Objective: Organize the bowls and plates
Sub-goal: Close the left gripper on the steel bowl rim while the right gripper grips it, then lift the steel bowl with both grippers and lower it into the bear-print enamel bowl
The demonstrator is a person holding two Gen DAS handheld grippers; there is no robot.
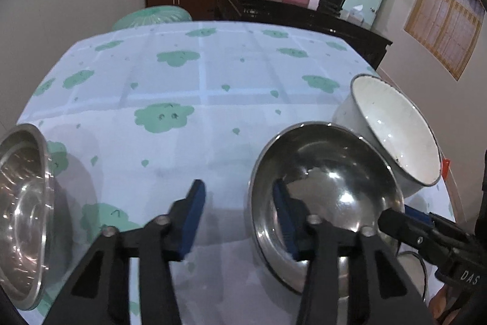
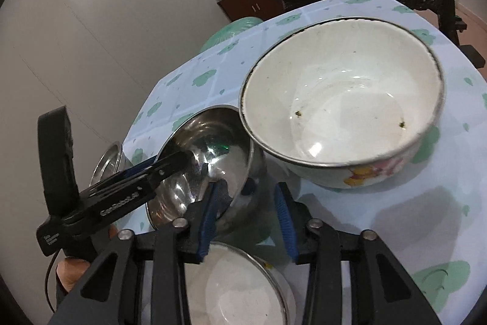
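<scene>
Two grippers straddle the steel bowl's point(image 1: 328, 197) rim on the table point(image 1: 182, 99): your left gripper point(image 1: 240, 218) from its 9 o'clock side, your right gripper point(image 2: 248, 218) opposite; both half-open, pads not visibly pressing. White enamel bowl point(image 2: 341, 99) touches it at 1 o'clock.

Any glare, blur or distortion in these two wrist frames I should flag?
Left wrist: heavy fisheye bend, table edge curves; bright highlights inside the steel bowl; ceiling light blown out at the top; everything fairly sharp. Right wrist: same distortion, dark vignette in the corners; white bowl rim smeared by motion blur on its right side; small green glint in the steel bowl.
</scene>
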